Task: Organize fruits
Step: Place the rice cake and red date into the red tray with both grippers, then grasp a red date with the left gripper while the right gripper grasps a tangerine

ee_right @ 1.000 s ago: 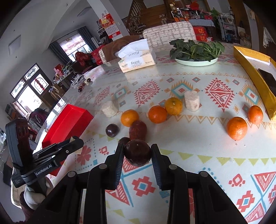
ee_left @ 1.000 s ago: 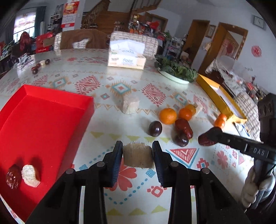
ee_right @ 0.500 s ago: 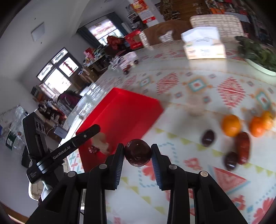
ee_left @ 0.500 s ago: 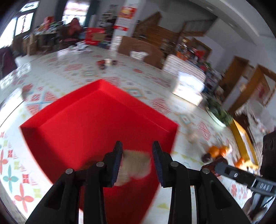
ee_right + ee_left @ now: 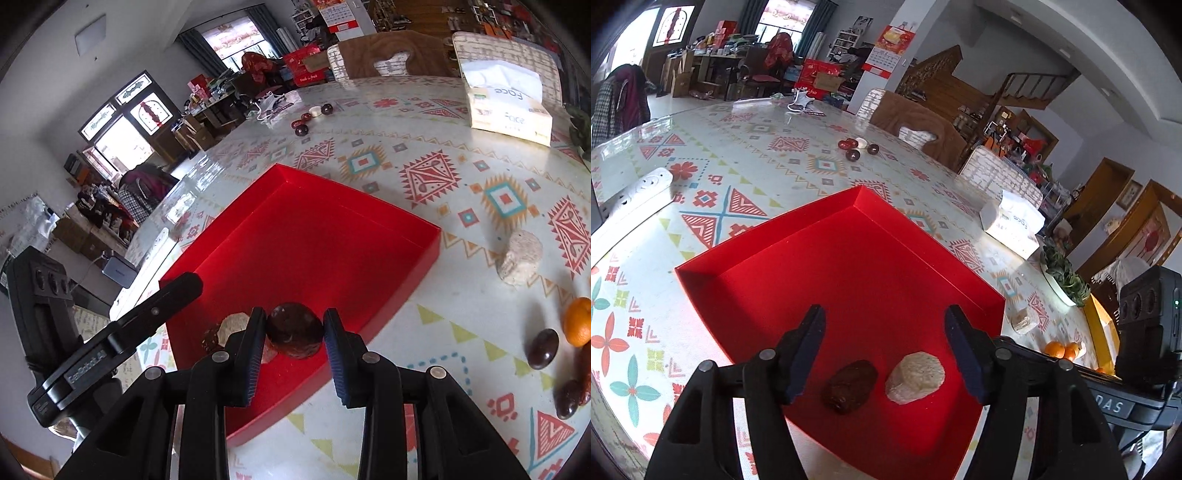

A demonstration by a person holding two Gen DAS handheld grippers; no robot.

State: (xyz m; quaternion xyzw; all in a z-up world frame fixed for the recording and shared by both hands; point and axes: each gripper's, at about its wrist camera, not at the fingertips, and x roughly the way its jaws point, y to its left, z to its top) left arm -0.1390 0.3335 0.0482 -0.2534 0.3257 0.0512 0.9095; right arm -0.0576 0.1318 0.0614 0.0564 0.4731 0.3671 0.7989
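The left gripper (image 5: 884,347) has just been opening and hangs over the red tray's (image 5: 768,254) near corner with nothing between its jaws. Below it lie a wrinkled dark date (image 5: 849,386), long axis slanting toward the far right, and a pale round chunk (image 5: 915,376). The right gripper (image 5: 294,330) is clamped on a dark plum-like fruit (image 5: 295,334) over the tray's near edge: probably light, smooth, bruisable, so gripping it across the middle suits.
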